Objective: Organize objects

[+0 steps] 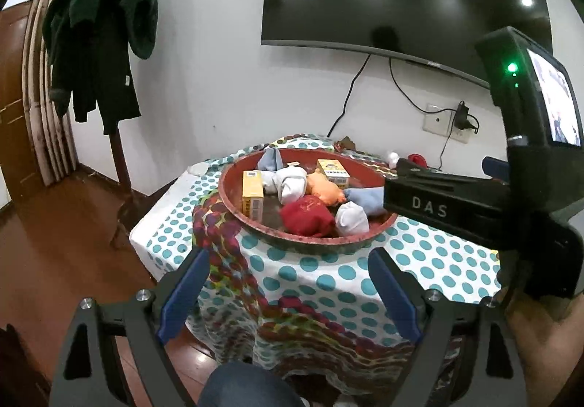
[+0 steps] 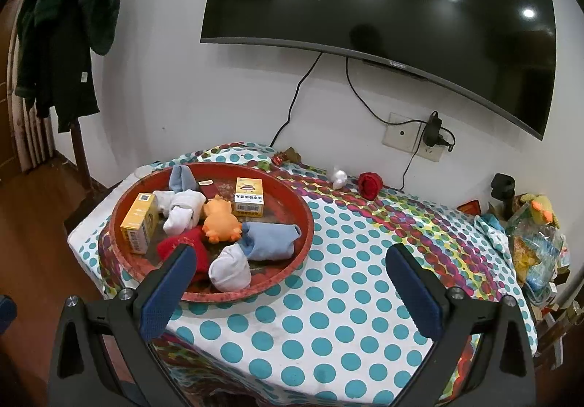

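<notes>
Red and round, the shallow tray (image 2: 292, 202) with its worn rim is the biggest thing to deal with; it sits on the polka-dot tablecloth (image 2: 346, 297) toward the table's left end and looks rigid, probably awkward to lift with 1 gripper, so I would leave it where it is and work on its contents.

Inside lie 2 yellow cardboard cartons, 1 at the left (image 2: 140, 222) and 1 toward the back (image 2: 249, 201). Both seem light and stiff, with flat faces that suit a pinch across the narrow sides, though a hard squeeze could dent them.

Next comes a pale blue folded sock (image 2: 273, 237), then a red cloth bundle (image 2: 182, 246), white rolled socks in the middle (image 2: 182, 211), another white roll at the near rim (image 2: 230, 270) and a second blue sock at the far rim (image 2: 181, 177). All are soft and light; they will squash, so a bite into the thick middle of each roll should hold best.

The orange rubbery toy animal (image 2: 221, 221) sits in the centre, touching the socks; it looks squashy and perhaps slippery, best taken across the body.

Outside the tray, well apart near the wall, rest a small red fabric rose (image 2: 369, 184) and a small white wad (image 2: 338, 179).

The left gripper (image 1: 288, 294) hangs before the table edge with jaws spread wide and nothing between them. The right gripper (image 2: 292, 288) hovers over the cloth beside the tray, likewise released and empty.
</notes>
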The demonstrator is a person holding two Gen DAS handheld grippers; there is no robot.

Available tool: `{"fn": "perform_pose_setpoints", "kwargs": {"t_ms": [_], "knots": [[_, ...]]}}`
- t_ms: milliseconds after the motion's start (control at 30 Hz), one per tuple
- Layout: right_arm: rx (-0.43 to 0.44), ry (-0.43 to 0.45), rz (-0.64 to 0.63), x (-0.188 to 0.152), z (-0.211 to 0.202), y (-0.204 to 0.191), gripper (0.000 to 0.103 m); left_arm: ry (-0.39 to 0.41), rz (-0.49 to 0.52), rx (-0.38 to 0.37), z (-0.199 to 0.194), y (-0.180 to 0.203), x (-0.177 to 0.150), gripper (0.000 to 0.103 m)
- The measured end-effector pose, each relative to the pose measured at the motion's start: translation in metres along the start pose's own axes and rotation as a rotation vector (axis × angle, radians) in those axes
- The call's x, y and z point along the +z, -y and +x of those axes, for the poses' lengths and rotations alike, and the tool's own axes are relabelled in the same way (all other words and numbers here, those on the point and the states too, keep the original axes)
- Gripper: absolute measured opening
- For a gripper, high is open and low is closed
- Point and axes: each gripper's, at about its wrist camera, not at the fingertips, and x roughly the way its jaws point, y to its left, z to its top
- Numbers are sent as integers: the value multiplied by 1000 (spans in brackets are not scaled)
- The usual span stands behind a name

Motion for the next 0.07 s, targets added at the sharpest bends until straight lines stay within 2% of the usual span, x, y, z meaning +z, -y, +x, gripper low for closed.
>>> {"fn": "perform_pose_setpoints", "kwargs": {"t_ms": [67], "knots": [[0, -1, 1, 0, 0, 0, 103, 0, -17, -28, 0, -2, 1, 90]]}}
